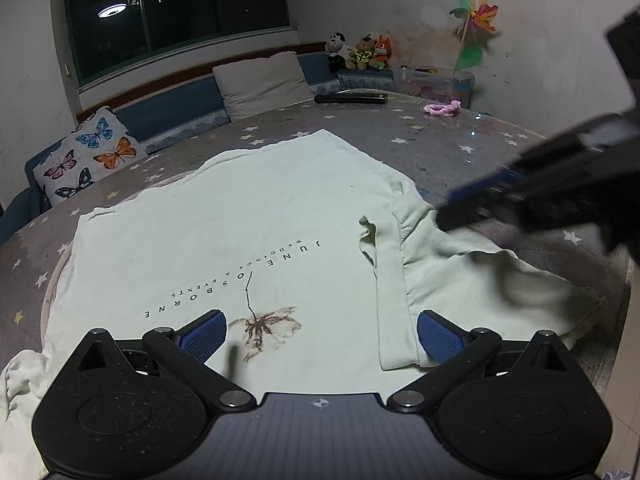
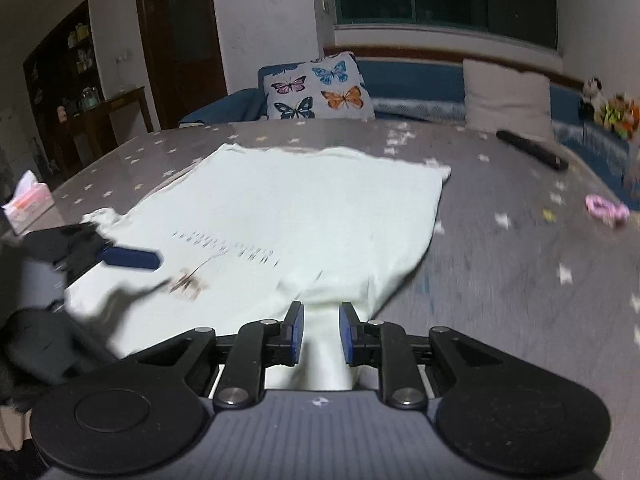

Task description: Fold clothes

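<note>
A pale green T-shirt [image 1: 240, 220] with printed lettering and a brown flower lies spread on the star-patterned table [image 1: 440, 140]. My left gripper [image 1: 320, 336] is open above its near edge, holding nothing. Its right sleeve [image 1: 460, 272] is folded up and bunched. My right gripper [image 1: 444, 220] comes in from the right at that sleeve. In the right wrist view the right gripper [image 2: 320, 328] is shut on a fold of the shirt [image 2: 320, 356], with the shirt's body [image 2: 300, 208] ahead. The left gripper [image 2: 132, 258] shows there at the left, over the shirt.
A black remote [image 1: 351, 98] and a pink cord [image 1: 442, 108] lie at the table's far side. A tissue box [image 2: 28, 204] sits at the left edge. A sofa with a butterfly cushion [image 1: 84, 152], soft toys [image 1: 360, 52] and a pinwheel [image 1: 472, 32] stand behind.
</note>
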Action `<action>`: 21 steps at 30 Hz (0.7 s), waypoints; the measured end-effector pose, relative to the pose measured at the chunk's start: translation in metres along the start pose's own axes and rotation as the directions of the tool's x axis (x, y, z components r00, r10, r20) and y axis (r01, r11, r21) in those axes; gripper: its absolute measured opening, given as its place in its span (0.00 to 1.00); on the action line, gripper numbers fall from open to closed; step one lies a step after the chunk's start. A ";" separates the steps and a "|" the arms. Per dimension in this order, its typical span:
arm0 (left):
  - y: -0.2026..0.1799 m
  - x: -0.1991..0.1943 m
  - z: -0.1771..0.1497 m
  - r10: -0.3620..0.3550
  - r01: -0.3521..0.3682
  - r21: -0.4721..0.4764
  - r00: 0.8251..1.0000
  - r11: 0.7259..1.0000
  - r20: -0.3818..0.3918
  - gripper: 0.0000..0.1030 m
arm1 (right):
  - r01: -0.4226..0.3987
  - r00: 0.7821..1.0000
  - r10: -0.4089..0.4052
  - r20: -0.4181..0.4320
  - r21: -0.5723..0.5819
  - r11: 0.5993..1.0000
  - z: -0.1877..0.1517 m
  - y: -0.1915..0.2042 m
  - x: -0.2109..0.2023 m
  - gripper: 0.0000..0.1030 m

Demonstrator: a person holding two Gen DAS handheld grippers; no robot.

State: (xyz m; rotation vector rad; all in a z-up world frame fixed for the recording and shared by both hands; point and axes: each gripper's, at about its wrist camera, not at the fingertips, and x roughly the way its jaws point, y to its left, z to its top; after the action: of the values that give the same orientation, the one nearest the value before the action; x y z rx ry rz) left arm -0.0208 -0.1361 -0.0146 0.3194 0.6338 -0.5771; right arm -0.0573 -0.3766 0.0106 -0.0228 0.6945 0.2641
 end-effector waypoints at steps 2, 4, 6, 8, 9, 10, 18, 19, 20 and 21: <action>0.002 -0.004 0.000 0.007 -0.007 -0.011 1.000 1.000 0.004 1.00 | 0.026 1.000 -0.026 -0.001 -0.029 0.999 0.005 0.001 0.012 0.18; 0.005 -0.009 -0.001 0.018 -0.018 -0.025 1.000 1.000 0.010 1.00 | 0.043 0.999 -0.044 -0.020 -0.050 0.998 0.005 0.001 0.026 0.19; 0.012 -0.015 -0.003 0.038 -0.037 -0.045 0.999 0.998 0.015 1.00 | 0.051 0.998 -0.054 -0.039 -0.062 0.997 0.004 0.000 0.036 0.21; 0.021 -0.022 -0.005 0.063 -0.061 -0.074 0.998 0.995 0.018 1.00 | 0.061 0.997 -0.064 -0.038 -0.080 0.995 0.003 0.003 0.035 0.24; 0.026 -0.025 -0.006 0.076 -0.074 -0.088 0.997 0.993 0.019 1.00 | 0.065 0.997 -0.068 -0.036 -0.088 0.994 0.003 0.004 0.034 0.25; 0.032 -0.029 -0.007 0.091 -0.088 -0.103 0.996 0.991 0.020 1.00 | 0.061 0.997 -0.064 -0.029 -0.093 0.994 0.004 0.006 0.031 0.28; 0.084 -0.064 -0.033 0.250 -0.243 -0.261 0.968 0.934 -0.003 1.00 | 0.050 0.997 -0.057 -0.043 -0.153 0.987 0.005 0.018 0.033 0.40; 0.091 -0.068 -0.038 0.273 -0.265 -0.283 0.962 0.922 -0.011 1.00 | 0.051 0.997 -0.059 -0.043 -0.158 0.986 0.006 0.020 0.033 0.41; 0.099 -0.074 -0.042 0.297 -0.288 -0.307 0.955 0.907 -0.019 1.00 | 0.049 0.998 -0.056 -0.041 -0.168 0.985 0.010 0.024 0.031 0.42; 0.107 -0.079 -0.047 0.320 -0.311 -0.331 0.947 0.891 -0.028 1.00 | 0.040 0.998 -0.048 -0.035 -0.185 0.982 0.013 0.029 0.029 0.44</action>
State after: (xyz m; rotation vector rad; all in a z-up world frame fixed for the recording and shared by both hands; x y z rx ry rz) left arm -0.0311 0.0024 0.0112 0.0915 0.6251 -0.1550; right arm -0.0352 -0.3408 0.0039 -0.2203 0.7064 0.2853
